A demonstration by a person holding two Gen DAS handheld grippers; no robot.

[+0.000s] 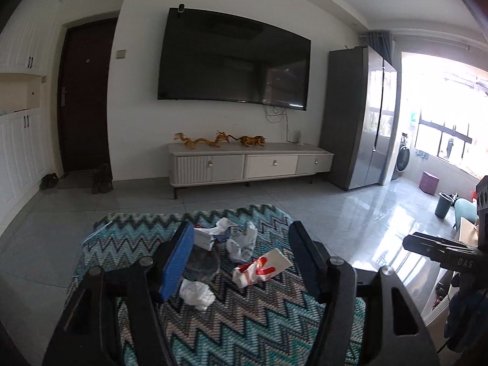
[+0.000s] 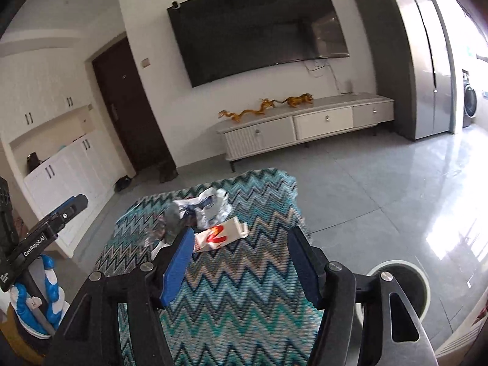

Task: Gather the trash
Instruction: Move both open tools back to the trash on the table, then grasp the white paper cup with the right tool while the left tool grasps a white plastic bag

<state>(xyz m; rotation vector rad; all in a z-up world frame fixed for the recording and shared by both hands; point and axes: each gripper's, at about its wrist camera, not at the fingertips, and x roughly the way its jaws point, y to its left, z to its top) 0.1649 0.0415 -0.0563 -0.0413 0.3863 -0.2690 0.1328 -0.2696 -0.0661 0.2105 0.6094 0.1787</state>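
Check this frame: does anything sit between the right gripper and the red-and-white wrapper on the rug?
Nothing visible does. The open right gripper faces the red-and-white wrapper across bare rug; the other crumpled trash lies behind it.

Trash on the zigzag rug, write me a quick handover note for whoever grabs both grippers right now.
Left gripper: jaws open, empty, above the pile.
Right gripper: jaws open, empty, nearer the rug's front edge.
Trash: all on the zigzag rug: red-and-white wrapper, crumpled white paper, crumpled printed wrappers, small white box, clear plastic piece.
Bin: round, white-rimmed, on the floor right of the rug.
Done: nothing visibly collected.
Left: pick up every piece and bin it.
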